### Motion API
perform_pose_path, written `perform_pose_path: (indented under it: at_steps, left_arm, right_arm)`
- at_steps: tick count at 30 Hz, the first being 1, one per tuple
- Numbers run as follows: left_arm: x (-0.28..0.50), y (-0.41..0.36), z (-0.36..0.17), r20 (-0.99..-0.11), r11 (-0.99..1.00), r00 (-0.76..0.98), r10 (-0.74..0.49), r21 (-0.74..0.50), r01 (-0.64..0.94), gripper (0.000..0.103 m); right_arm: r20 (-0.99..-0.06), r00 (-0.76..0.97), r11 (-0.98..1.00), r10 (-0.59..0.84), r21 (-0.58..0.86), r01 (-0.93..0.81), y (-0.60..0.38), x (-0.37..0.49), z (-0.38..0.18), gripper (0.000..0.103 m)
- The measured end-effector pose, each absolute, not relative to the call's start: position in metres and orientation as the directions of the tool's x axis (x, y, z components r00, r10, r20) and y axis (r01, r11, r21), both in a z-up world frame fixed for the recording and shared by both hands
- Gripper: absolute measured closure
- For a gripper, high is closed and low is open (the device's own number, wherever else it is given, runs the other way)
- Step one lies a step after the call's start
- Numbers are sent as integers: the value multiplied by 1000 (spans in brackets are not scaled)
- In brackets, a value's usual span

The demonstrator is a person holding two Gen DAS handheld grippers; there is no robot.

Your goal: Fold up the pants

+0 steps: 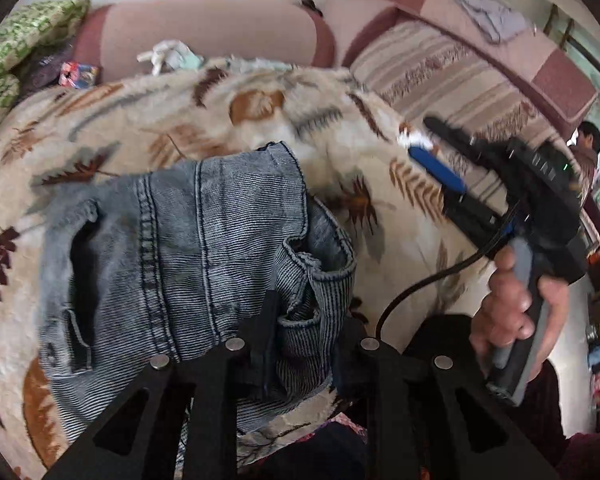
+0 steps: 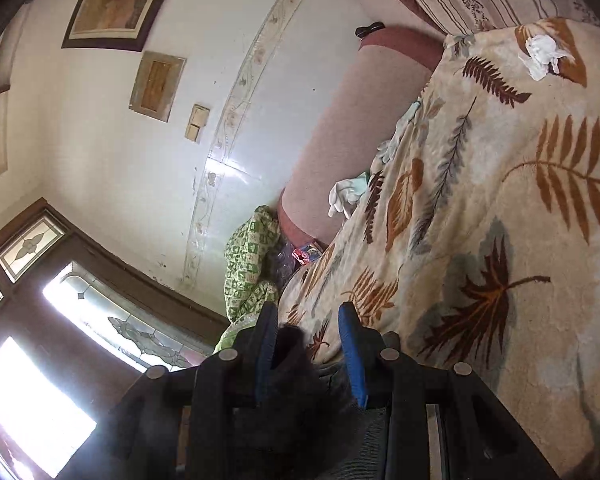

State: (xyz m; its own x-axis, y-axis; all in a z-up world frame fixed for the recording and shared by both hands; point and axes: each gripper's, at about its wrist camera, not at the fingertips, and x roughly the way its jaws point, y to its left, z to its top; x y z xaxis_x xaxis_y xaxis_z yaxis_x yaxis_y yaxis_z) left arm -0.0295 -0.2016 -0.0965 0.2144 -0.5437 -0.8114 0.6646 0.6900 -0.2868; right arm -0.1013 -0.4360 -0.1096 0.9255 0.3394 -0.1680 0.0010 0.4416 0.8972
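Both grippers pinch faded grey-blue denim pants [image 1: 188, 248] between their fingers, left gripper [image 1: 306, 320] nearer the folded bulk ahead, right gripper [image 2: 308, 344] beside it.

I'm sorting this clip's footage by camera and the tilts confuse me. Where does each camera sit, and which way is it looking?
Left wrist: sits on the left gripper, aimed down at jeans on the leaf-print blanket; shows the right gripper and a hand.
Right wrist: sits on the right gripper, rolled sideways, facing wall and window; only its own fingers show.
Shared: blanket, pink sofa, green pillow.
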Motion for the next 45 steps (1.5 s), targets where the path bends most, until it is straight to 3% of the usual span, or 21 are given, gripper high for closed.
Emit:
perform_pose_path:
  at_steps: [2,5,9,12,16,21,24,28,32,35,40,45]
  left_arm:
    - [-31,-209,-107,-833,679,171,-527,-291,674,77]
    - [-37,-200,-81,-777,617,185,-602,-305,725,69]
    - [-38,-162,-33,-671,614,327,-665,-243,751,39]
    - [-23,-138,-23,-653,673,421,-629,-187,716,38]
    - [12,-110,-47,-722,793,491,-486,-128,596,39]
    - [48,-99,-88,-825,854,451,-339,-69,516,39]
    - [46,-101,-104,-851,852,415,-323,-71,518,40]
    - [40,-102,-114,-858,852,428,-285,-22,523,40]
    - [38,-109,-124,-867,836,428,-256,25,549,40]
    - [37,-113,-126,-867,832,436,-243,45,552,40]
    - [37,-99,-105,-868,857,409,-282,-36,514,40]
    - [6,-92,-73,-814,822,486,-319,17,569,39]
  right_arm:
    - [-175,922,444,345,896,4,-437,-100,-110,68]
    - [-202,913,457,355,889,20,-437,-97,-113,68]
    - [-231,890,486,392,874,13,-425,-86,-113,68]
    - [-283,859,563,427,827,-8,-405,-75,-107,68]
    - [-358,798,626,485,779,-30,-374,-53,-109,68]
    - [-322,740,570,591,816,-100,-348,-24,-102,68]
    - [-330,706,566,626,816,-120,-333,-5,-93,68]
    - [-432,656,604,619,795,-46,-315,22,-107,68]
    - [-542,577,603,611,791,104,-315,38,-157,69]
    - [-517,579,572,630,814,104,-321,38,-172,73]
    - [-472,624,567,623,822,56,-329,15,-158,70]
    - [-436,642,594,630,803,-37,-322,-19,-131,68]
